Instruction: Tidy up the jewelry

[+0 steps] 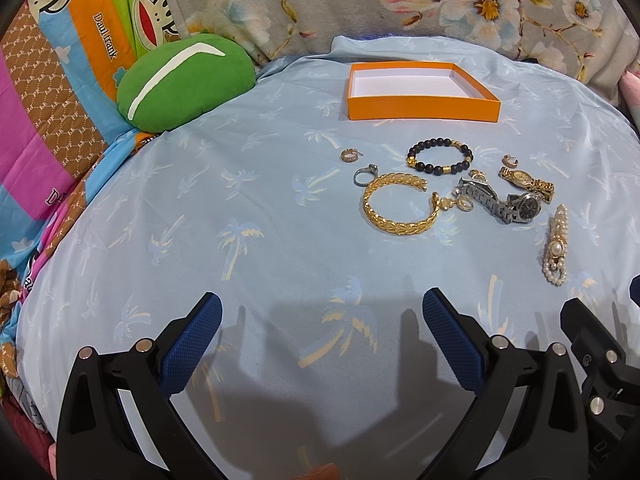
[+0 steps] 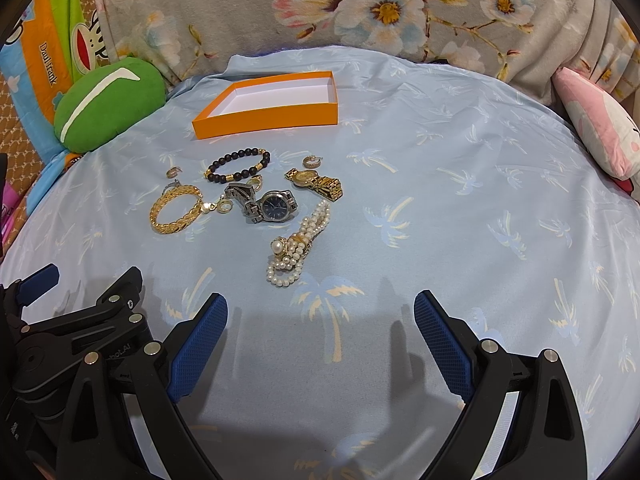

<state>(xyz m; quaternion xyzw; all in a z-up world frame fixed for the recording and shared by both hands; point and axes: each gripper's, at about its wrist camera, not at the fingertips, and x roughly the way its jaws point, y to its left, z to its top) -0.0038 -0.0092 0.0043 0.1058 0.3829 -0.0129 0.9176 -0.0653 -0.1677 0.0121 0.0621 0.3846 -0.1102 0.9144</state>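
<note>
An empty orange box (image 1: 420, 108) (image 2: 272, 114) with a white inside sits at the far side of a light blue palm-print cloth (image 1: 260, 220). In front of it lie a black bead bracelet (image 1: 440, 156) (image 2: 240, 166), a gold braided bangle (image 1: 394, 206) (image 2: 176, 208), a silver watch (image 1: 504, 200) (image 2: 268, 202), a gold watch (image 1: 526, 180) (image 2: 316, 180), a pearl bracelet (image 1: 556, 244) (image 2: 298, 246), a ring (image 1: 364, 176) and small hoop earrings (image 1: 350, 156) (image 2: 312, 162). My left gripper (image 1: 322, 320) and my right gripper (image 2: 320, 320) are both open and empty, near the front, short of the jewelry.
A green plush cushion (image 1: 184, 80) (image 2: 108, 106) lies at the back left. A floral blanket (image 1: 400, 0) runs along the back. A pink plush (image 2: 596, 128) lies at the right. A cartoon-print sheet (image 1: 60, 60) is on the left.
</note>
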